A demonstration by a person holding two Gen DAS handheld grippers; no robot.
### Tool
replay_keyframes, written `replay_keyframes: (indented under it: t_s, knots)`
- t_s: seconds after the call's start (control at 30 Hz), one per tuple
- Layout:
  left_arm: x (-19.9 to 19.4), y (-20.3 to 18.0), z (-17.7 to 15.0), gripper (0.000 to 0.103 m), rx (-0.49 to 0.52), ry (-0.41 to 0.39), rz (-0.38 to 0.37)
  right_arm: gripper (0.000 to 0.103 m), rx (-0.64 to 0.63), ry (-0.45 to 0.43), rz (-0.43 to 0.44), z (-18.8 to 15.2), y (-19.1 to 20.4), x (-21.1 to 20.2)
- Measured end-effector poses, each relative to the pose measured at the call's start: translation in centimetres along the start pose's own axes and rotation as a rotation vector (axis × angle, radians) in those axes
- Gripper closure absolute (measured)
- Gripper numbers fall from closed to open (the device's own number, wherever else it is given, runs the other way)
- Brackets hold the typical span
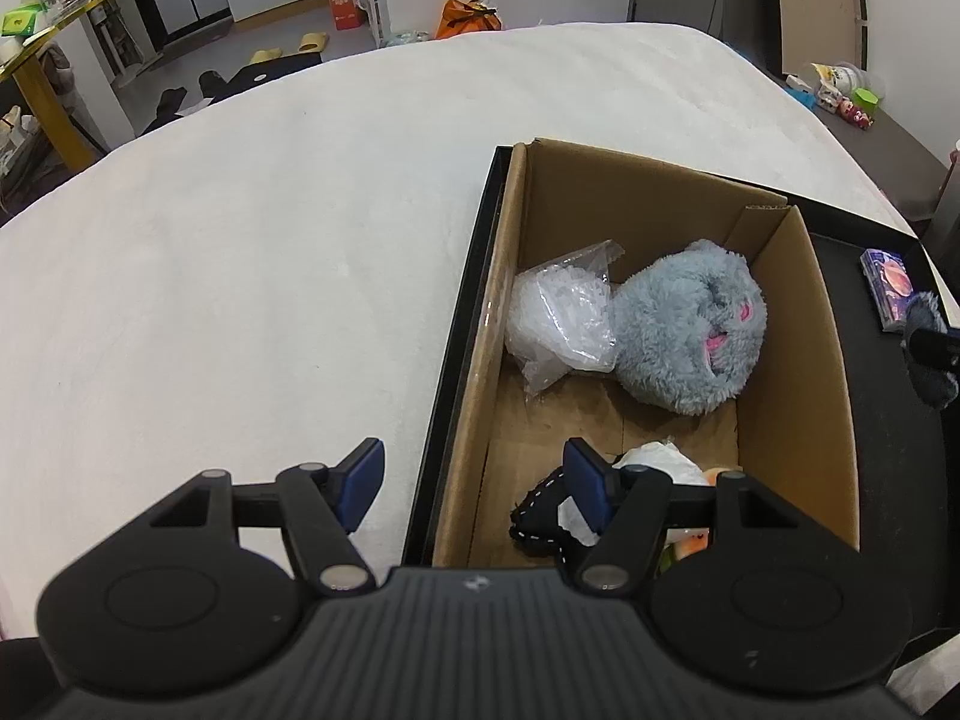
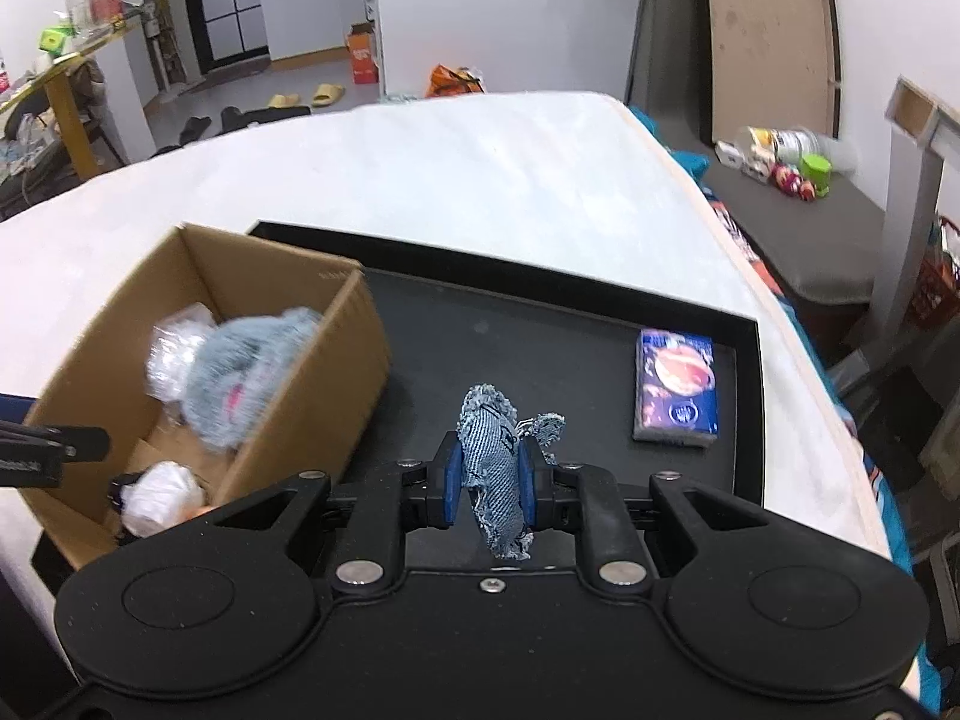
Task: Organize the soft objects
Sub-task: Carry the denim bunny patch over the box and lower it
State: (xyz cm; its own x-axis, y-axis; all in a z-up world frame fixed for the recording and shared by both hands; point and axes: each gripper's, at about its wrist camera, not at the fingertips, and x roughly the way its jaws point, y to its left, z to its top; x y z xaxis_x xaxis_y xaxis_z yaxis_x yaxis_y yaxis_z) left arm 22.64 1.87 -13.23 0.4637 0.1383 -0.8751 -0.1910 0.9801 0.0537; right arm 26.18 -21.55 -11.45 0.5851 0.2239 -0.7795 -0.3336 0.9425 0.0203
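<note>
My right gripper is shut on a frayed denim toy, held above the black tray. That denim toy shows at the right edge of the left wrist view. A cardboard box stands in the tray's left part, also seen as the box in the right wrist view. Inside lie a grey plush toy, a clear plastic bag, a black stitched fabric piece and a white bundle. My left gripper hangs open over the box's near left wall, holding nothing.
A blue tissue pack lies on the tray's right side, seen as the pack from the left. Tray and box rest on a white bed. A grey bench with small toys stands beyond the bed's right edge.
</note>
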Motion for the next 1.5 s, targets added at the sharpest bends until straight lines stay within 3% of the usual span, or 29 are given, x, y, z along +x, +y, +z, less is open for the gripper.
replay_keyframes:
  t_s: [0.77, 1.07, 1.13, 1.23, 1.5]
  knots:
    - [-0.9, 2.2, -1.0, 0.043, -0.038, -0.024, -0.066, 0.084, -0.082, -0.085, 0.093, 2.4, 7.6, -4.2]
    - [-0.2, 3.2, -1.2, 0.056, -0.071, -0.002, -0.103, 0.083, -0.112, -0.085, 0.13, 2.9, 10.5, -4.1]
    - [0.2, 3.3, -1.3, 0.069, -0.081, 0.012, -0.114, 0.083, -0.122, -0.085, 0.138, 3.1, 11.2, -4.1]
    - [0.4, 3.6, -1.4, 0.078, -0.091, 0.021, -0.123, 0.083, -0.135, -0.084, 0.152, 3.4, 12.0, -4.0]
    - [0.7, 3.9, -1.6, 0.089, -0.107, 0.026, -0.156, 0.078, -0.148, -0.089, 0.205, 4.0, 14.0, -3.5]
